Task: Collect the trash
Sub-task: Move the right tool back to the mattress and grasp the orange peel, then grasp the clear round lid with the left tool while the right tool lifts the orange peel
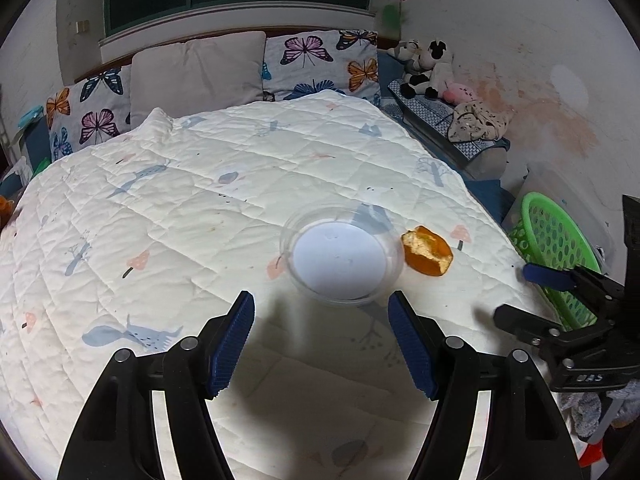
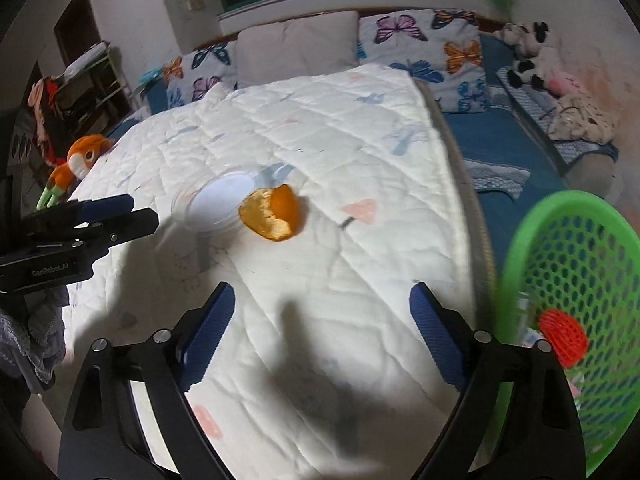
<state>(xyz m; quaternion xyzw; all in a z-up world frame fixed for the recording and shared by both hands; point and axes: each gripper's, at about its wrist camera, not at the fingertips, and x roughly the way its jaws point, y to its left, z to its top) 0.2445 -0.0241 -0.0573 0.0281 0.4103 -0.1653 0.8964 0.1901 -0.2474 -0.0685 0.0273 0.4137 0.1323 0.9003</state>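
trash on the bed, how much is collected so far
Done: a red item already sits in the green basket. In hand: nothing; left gripper and right gripper are open and empty. Left: orange peel and clear plastic lid on the quilt.

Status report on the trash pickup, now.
Left gripper and right gripper: jaws open, empty. Orange peel and clear plastic lid on quilt. Green basket right. Path unobstructed.

Bed quilt: clear plastic lid beside orange peel.

butterfly pillows, plush toys
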